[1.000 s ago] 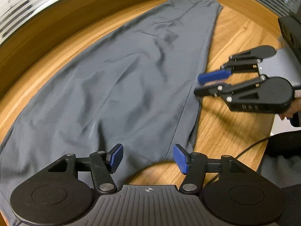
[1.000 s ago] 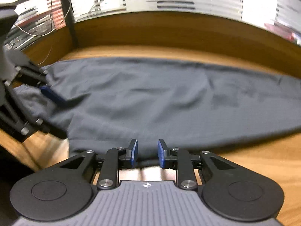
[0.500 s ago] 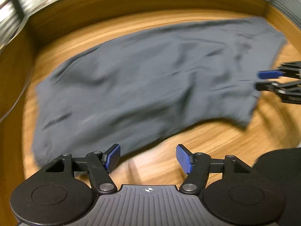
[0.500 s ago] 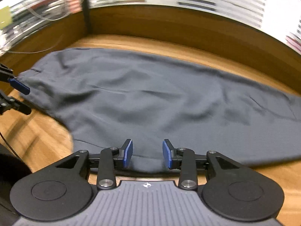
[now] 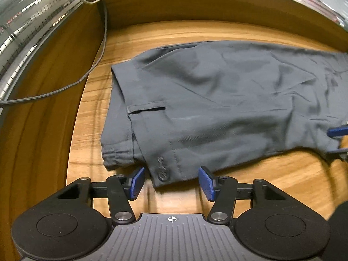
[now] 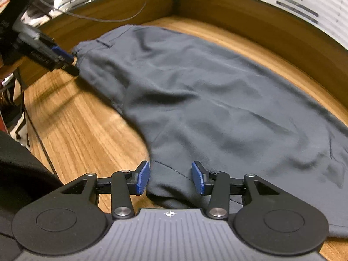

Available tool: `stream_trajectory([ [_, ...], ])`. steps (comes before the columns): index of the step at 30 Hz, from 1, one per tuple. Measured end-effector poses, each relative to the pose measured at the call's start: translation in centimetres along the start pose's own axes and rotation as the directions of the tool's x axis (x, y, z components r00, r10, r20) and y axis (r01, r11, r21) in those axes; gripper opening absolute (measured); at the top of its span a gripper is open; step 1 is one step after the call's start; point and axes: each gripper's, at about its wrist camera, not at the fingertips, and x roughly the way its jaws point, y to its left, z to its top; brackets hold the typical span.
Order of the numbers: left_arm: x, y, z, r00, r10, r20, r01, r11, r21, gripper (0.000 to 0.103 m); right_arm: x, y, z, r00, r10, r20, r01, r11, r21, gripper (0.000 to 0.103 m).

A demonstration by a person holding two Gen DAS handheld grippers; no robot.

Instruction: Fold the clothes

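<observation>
Here the dark grey trousers [image 5: 217, 100] lie flat on the wooden table [image 5: 91, 113], waistband end toward the left gripper [image 5: 171, 182]. The fabric is smooth and matte with shallow creases. A welt pocket [image 5: 146, 108] sits near the waistband, and two dark buttons [image 5: 161, 169] mark the near corner, beside a gathered elastic section [image 5: 116, 155]. The left gripper has its blue pads wide apart and holds nothing; the buttoned corner lies just ahead of the gap. The right gripper [image 6: 170, 179] is likewise spread, with a stitched edge of the trousers lying between its pads, not clamped. A grey cable [image 5: 65, 87] crosses the table's raised border.
</observation>
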Motion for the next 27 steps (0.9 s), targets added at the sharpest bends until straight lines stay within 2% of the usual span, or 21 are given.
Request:
stream_trajectory([
  [2, 0.7, 0.2, 0.2, 1.0, -0.019, -0.001, 0.019, 1.0, -0.015, 0.055, 0.2, 0.1, 0.1, 1.0, -0.002, -0.014, 0.002, 1.0, -0.014, 0.049],
  [3, 1.0, 0.3, 0.2, 1.0, -0.029, -0.001, 0.029, 0.999, -0.023, 0.042, 0.3, 0.1, 0.2, 1.0, -0.002, -0.019, 0.001, 1.0, -0.02, 0.049],
  [6, 1.0, 0.0, 0.0, 1.0, -0.002, 0.004, 0.002, 1.0, -0.026, 0.035, 0.7, 0.1, 0.2, 0.999, -0.004, -0.037, 0.003, 1.0, -0.028, 0.049],
  [9, 1.0, -0.2, -0.2, 1.0, 0.024, 0.001, -0.024, 0.999, -0.028, 0.035, 1.1, 0.1, -0.2, 0.999, -0.013, -0.051, 0.011, 1.0, -0.026, 0.049],
  [13, 0.8, 0.5, -0.5, 1.0, -0.009, -0.018, 0.008, 0.999, -0.047, 0.037, 1.3, 0.4, -1.0, 0.998, -0.028, -0.051, 0.024, 0.997, -0.077, 0.051],
  [16, -0.1, 1.1, -0.8, 0.999, -0.039, -0.015, 0.038, 0.998, -0.059, 0.043, 1.0, 0.6, -0.8, 0.997, -0.032, -0.067, 0.025, 0.993, -0.117, 0.052],
  [20, -2.9, 1.0, -1.2, 0.996, -0.066, 0.052, 0.069, 0.996, -0.057, 0.043, -0.5, 0.6, 0.2, 0.996, -0.084, 0.013, 0.085, 0.985, -0.147, 0.051],
  [23, -2.5, -0.3, -0.4, 0.994, -0.091, 0.066, 0.094, 0.995, -0.041, 0.045, -0.7, 0.0, 0.6, 0.993, -0.11, 0.048, 0.115, 0.986, -0.118, 0.051],
  [25, -2.0, -1.3, 0.1, 0.992, -0.108, 0.071, 0.11, 0.993, -0.029, 0.053, -0.2, -0.5, 0.7, 0.991, -0.13, 0.038, 0.133, 0.987, -0.088, 0.051],
  [27, -1.5, -2.3, 0.7, 0.989, -0.126, 0.075, 0.127, 0.992, -0.016, 0.053, 0.6, -0.8, 0.5, 0.99, -0.144, 0.002, 0.144, 0.986, -0.078, 0.051],
])
